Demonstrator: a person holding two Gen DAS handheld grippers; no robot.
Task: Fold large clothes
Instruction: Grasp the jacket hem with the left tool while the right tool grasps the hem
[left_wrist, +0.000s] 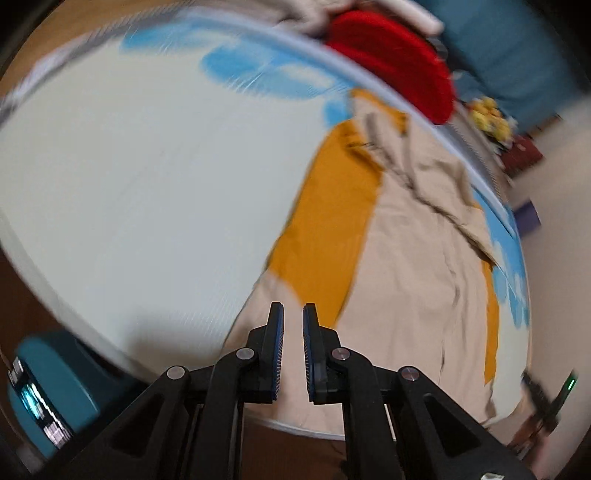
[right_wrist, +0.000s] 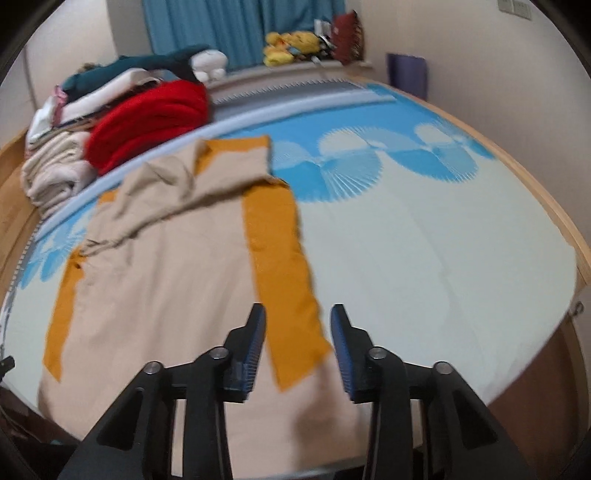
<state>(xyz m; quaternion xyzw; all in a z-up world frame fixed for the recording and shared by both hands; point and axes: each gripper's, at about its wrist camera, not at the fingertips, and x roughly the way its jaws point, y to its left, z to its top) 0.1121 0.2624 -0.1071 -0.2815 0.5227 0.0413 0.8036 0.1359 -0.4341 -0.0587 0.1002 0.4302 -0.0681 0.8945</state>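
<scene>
A large beige garment with mustard-orange panels lies spread flat on a bed covered by a pale sheet printed with blue fan shapes. Taking the garment as the landmark: its collar end points toward the far edge of the bed, its hem end reaches the near edge, and one orange strip runs along each of its long sides. A beige sleeve lies folded across its upper part.

The left claw hangs above the garment's near end, beside the inner edge of an orange strip. Its jaws stand nearly closed, with only a narrow slot between the blue pads, and nothing is caught in them. The right claw hangs over the garment's other near corner, where the orange strip ends; its jaws stand apart, the strip's end showing in the gap, and the pads do not press on the cloth.

Beyond the garment's collar end, off the sheet, sits a pile of folded clothes topped by a red item. Farther behind are teal curtains and yellow soft toys on a ledge. Both views are smeared by motion blur.
</scene>
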